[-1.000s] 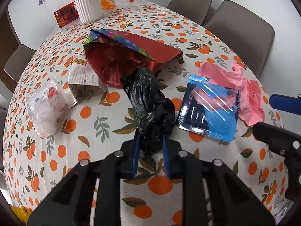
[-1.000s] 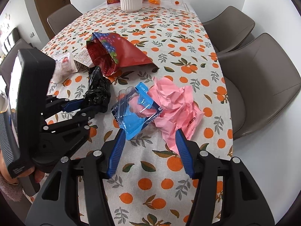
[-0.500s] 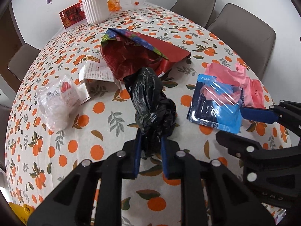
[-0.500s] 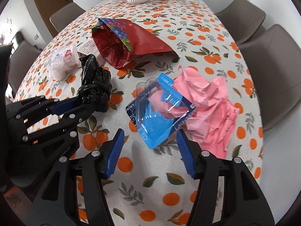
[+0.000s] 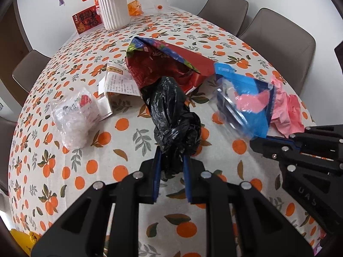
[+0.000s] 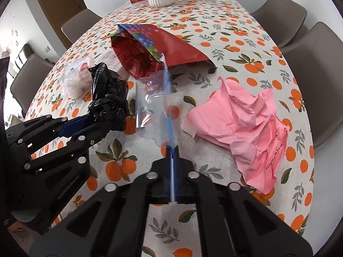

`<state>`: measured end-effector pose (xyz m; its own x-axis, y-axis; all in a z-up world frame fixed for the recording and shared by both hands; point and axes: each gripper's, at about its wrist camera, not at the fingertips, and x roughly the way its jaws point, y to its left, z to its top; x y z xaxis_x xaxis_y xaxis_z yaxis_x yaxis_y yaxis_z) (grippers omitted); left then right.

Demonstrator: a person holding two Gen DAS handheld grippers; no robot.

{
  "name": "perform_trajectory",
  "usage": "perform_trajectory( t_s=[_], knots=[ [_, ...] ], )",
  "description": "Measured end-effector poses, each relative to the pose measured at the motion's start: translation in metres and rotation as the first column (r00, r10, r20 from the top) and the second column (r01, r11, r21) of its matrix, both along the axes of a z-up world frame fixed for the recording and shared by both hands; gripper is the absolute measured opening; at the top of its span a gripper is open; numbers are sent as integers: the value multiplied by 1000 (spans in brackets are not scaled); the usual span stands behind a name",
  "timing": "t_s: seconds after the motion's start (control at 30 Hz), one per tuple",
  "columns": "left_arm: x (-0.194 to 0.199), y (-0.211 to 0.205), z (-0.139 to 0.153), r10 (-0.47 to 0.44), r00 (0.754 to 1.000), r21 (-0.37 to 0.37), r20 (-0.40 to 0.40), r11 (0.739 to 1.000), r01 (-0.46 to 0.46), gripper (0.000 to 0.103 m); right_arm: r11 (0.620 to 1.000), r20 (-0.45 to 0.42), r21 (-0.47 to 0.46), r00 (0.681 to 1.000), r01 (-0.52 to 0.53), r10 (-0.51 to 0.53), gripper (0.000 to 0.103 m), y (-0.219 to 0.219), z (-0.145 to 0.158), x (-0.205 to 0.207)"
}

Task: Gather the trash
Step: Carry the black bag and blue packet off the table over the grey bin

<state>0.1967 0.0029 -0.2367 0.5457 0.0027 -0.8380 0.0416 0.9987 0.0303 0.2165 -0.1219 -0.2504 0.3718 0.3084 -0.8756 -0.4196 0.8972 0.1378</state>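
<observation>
Looking along the left gripper [image 5: 170, 162], its blue fingers were clamped on a knotted black bag [image 5: 174, 122] above the orange-print tablecloth [image 5: 120, 150]; the blue-and-clear blister pack [image 5: 246, 102] stood tilted at right, the pink paper [image 5: 288, 113] behind it. From the right wrist, the right gripper [image 6: 172, 150] was pinched together on that pack's edge [image 6: 166, 98], beside the red bag [image 6: 154, 49].
</observation>
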Motion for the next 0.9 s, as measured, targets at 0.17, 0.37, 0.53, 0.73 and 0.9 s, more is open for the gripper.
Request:
perform_trajectory(
  t_s=[0.17,0.37,0.53,0.73,0.9],
  knots=[
    [-1,4,4,10,1000,1,9,1000,-10,19,1000,26,6,1000,-6,6,0,-3,9,-3],
    [-6,7,16,8,1000,3,29,1000,-8,19,1000,65,9,998,-12,12,0,-12,27,-11],
    [-11,-4,31,-19,998,7,55,1000,19,19,1000,98,20,995,13,-14,0,-36,44,-20],
    [-14,-49,47,-104,991,-4,84,994,105,19,995,130,36,986,96,-100,0,-91,61,-40],
    [-19,-111,57,-213,972,-20,104,976,216,19,982,148,27,971,188,-190,0,-151,68,-65]
  ],
)
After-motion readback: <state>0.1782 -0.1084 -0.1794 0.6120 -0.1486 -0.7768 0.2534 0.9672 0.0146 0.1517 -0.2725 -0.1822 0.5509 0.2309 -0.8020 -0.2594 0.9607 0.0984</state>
